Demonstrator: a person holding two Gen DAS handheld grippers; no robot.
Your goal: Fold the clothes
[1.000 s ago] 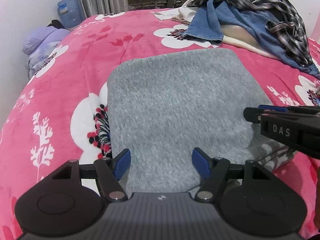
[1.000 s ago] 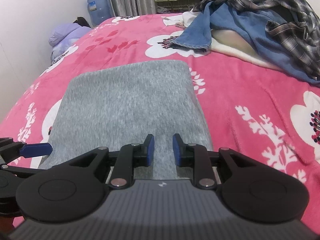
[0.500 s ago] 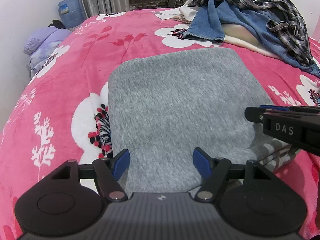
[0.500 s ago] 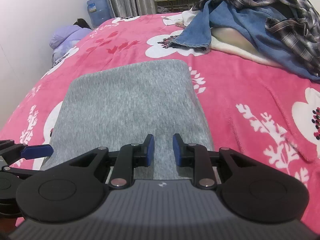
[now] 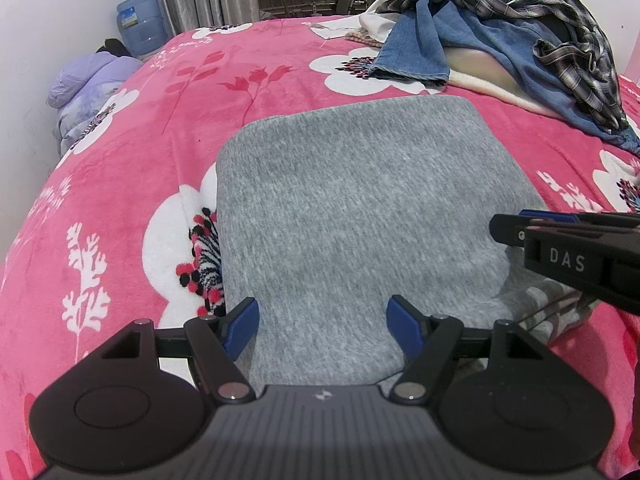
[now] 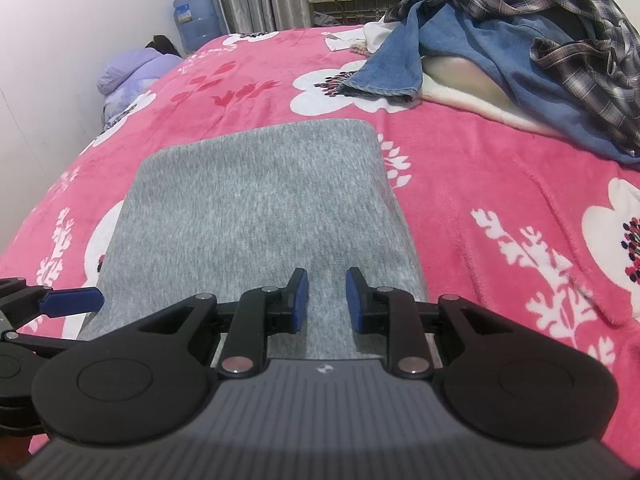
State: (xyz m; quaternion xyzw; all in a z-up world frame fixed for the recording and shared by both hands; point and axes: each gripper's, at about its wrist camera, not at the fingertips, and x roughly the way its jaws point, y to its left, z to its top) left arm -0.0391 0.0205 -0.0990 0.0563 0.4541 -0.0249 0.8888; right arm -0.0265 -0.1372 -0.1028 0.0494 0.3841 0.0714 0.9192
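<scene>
A folded grey garment (image 5: 360, 216) is shown flat on the pink bed (image 5: 132, 160), unchanged over the last second. The left tool (image 5: 322, 326) is held released, the right tool (image 6: 327, 300) narrowly parted, neither gripping; the fold is judged complete.

Folded grey garment (image 5: 360, 216) on pink floral blanket (image 5: 132, 168) — left hand-held gripper (image 5: 322, 326) wide apart.
</scene>
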